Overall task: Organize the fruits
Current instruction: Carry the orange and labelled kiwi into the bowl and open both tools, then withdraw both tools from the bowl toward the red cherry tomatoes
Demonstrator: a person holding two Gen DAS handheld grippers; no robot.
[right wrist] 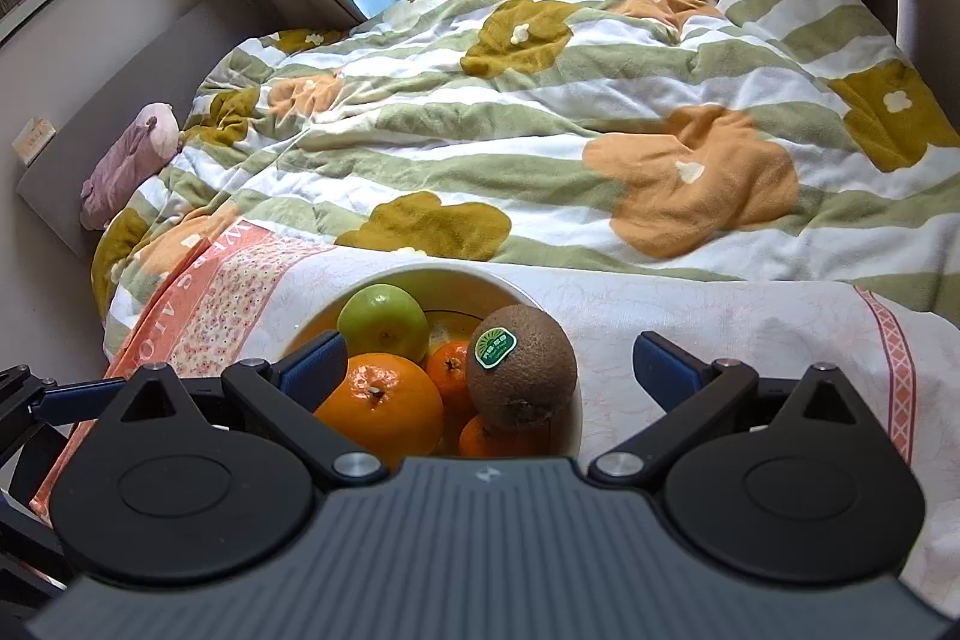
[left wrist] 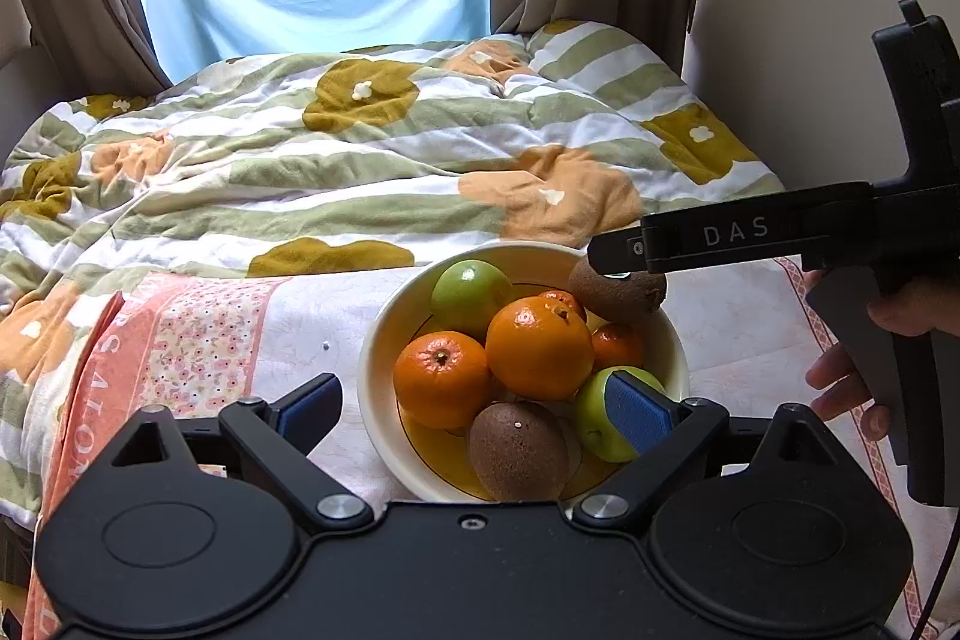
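- Right wrist view: right gripper [right wrist: 489, 364] spread wide, empty, over the bowl [right wrist: 573, 421]; the stickered kiwi [right wrist: 521, 370] sits between its fingers, atop the bowl's right rim.
- Left gripper [left wrist: 474, 403] also open, straddling the bowl's near side.
- Right hand is nearer that kiwi.

black grippers [left wrist: 474, 415], blue-padded jaws

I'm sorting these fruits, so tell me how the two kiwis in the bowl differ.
The far kiwi carries a green sticker; the near kiwi shows only a small pale speck. The far kiwi perches high against the bowl's far rim, on top of the oranges; the near kiwi lies low at the near rim beside a green apple. Both are brown, fuzzy and similar in size.
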